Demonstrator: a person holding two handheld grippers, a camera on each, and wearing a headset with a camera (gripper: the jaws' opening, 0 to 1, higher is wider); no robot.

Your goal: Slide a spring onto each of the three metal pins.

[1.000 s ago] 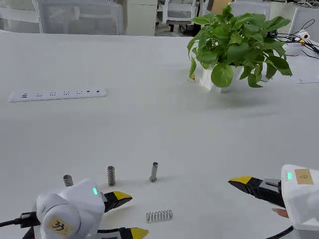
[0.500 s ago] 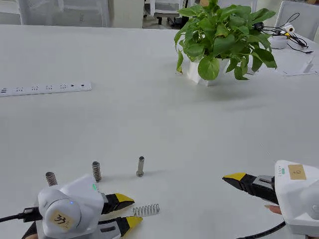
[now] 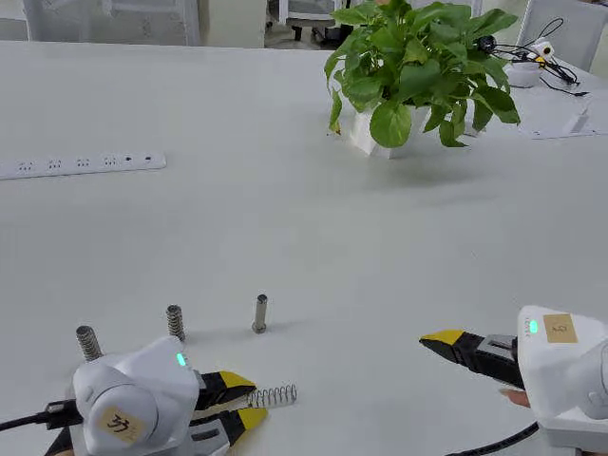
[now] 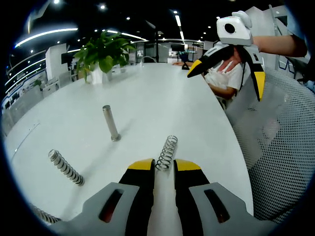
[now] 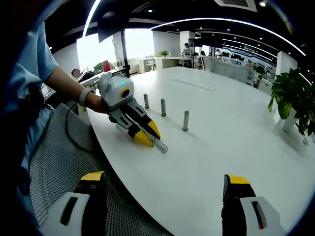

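— Which step is this?
— The third spring. The left tongs [image 3: 255, 399] pinch the near end of the spring [image 3: 275, 393], which lies on the table [image 3: 380, 247]; the right tongs [image 5: 165, 178] gape, empty
— And next?
— Lift it, stand it upright over the bare pin [image 3: 260, 313] nearby, then thread it down

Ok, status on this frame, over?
Left claw tips flank loose spring end on table, grip unconfirmed. Right claw open, off to the side. Two pins sprung, third pin bare. Nothing blocking it.
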